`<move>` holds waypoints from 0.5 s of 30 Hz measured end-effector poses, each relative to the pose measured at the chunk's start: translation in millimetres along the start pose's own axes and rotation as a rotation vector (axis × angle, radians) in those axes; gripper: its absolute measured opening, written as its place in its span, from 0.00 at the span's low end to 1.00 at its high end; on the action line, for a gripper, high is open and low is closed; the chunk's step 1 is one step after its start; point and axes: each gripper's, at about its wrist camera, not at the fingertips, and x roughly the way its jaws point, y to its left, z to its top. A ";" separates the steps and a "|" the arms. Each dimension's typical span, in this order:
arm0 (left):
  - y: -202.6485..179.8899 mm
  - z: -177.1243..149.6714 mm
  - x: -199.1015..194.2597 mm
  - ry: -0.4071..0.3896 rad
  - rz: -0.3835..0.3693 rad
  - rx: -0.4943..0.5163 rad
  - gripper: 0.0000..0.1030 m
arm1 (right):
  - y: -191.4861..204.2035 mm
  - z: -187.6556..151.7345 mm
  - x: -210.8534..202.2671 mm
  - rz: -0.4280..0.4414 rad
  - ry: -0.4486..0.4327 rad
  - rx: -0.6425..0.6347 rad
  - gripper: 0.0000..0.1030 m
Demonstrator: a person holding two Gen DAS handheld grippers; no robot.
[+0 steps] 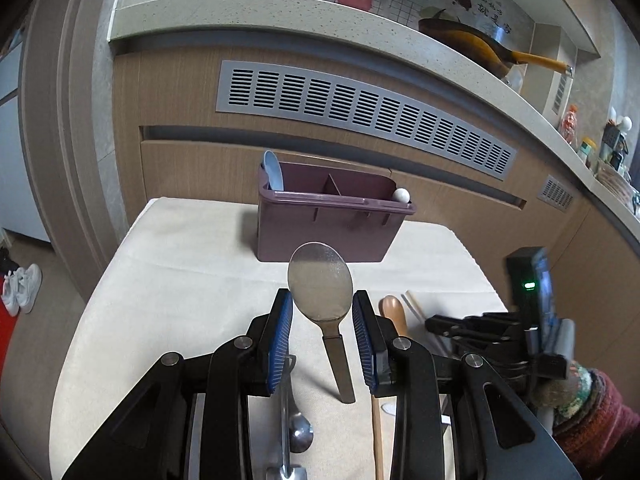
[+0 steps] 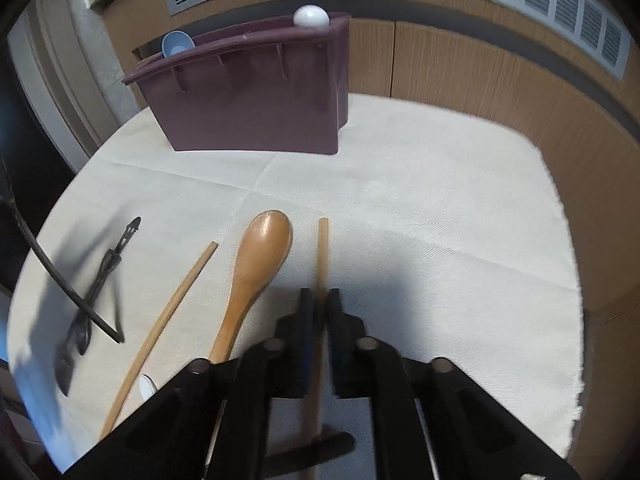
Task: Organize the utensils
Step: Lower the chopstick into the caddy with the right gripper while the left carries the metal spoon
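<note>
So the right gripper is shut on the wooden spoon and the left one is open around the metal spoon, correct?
Not quite. The right wrist view shows the right gripper shut on a chopstick; the wooden spoon lies beside it on the cloth. The left gripper is open around the metal spoon.

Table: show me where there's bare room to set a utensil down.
The cloth lies bare right of the held chopstick, out to the cloth's edge, and in a band before the purple caddy. It is crowded left of that: wooden spoon, second chopstick, and metal utensils near the left edge.
</note>
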 end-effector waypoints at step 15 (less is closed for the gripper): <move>-15.8 6.9 -19.4 -0.043 0.002 0.047 0.31 | 11.8 18.9 -102.2 0.094 -0.292 -0.007 0.06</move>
